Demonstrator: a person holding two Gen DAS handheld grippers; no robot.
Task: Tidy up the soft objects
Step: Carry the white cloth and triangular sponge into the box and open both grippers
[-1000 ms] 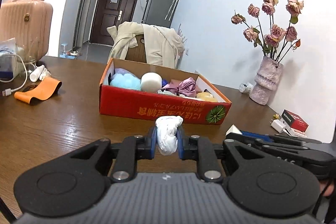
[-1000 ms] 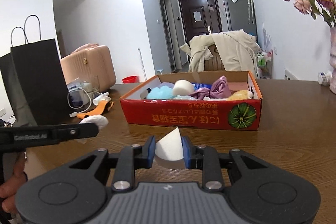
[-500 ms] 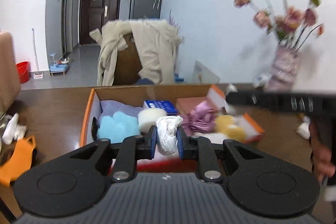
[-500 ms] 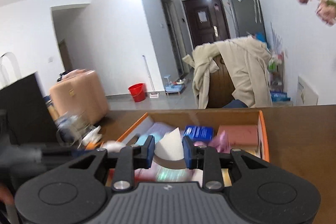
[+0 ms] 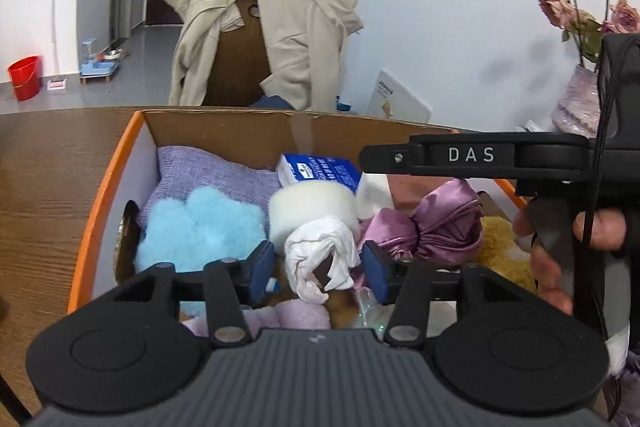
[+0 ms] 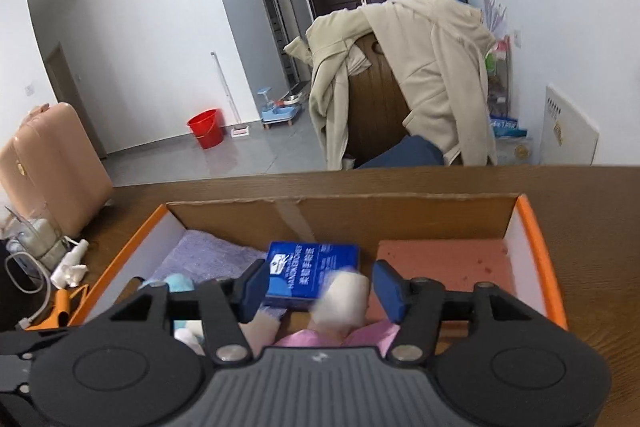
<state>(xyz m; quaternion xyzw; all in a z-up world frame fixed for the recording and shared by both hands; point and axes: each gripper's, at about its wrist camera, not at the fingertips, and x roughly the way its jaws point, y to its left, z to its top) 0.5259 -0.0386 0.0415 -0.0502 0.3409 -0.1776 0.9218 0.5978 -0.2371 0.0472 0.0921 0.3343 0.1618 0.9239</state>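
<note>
Over the orange-rimmed cardboard box (image 5: 105, 187), the jaws of my left gripper (image 5: 319, 270) are opening. A crumpled white cloth (image 5: 320, 253) sits loose between its blue pads, above a white foam roll (image 5: 312, 205), a blue fluffy piece (image 5: 200, 227) and purple satin fabric (image 5: 436, 223). My right gripper (image 6: 322, 289) is also over the box (image 6: 536, 247) with its jaws opening. A blurred white foam wedge (image 6: 346, 293) is dropping free between its pads, in front of a blue tissue pack (image 6: 312, 269). The right gripper's black arm (image 5: 460, 155) crosses the left wrist view, with a hand (image 5: 560, 247) on its handle.
A chair draped with a beige coat (image 6: 420, 67) stands behind the table's far edge. A vase of dried roses (image 5: 576, 99) is at the right. A pink suitcase (image 6: 48, 163), a cable and an orange item (image 6: 64, 303) lie left of the box.
Both grippers travelled from the table in front of the box to above its contents. Both sets of jaws spread, letting go of the white cloth and the white wedge.
</note>
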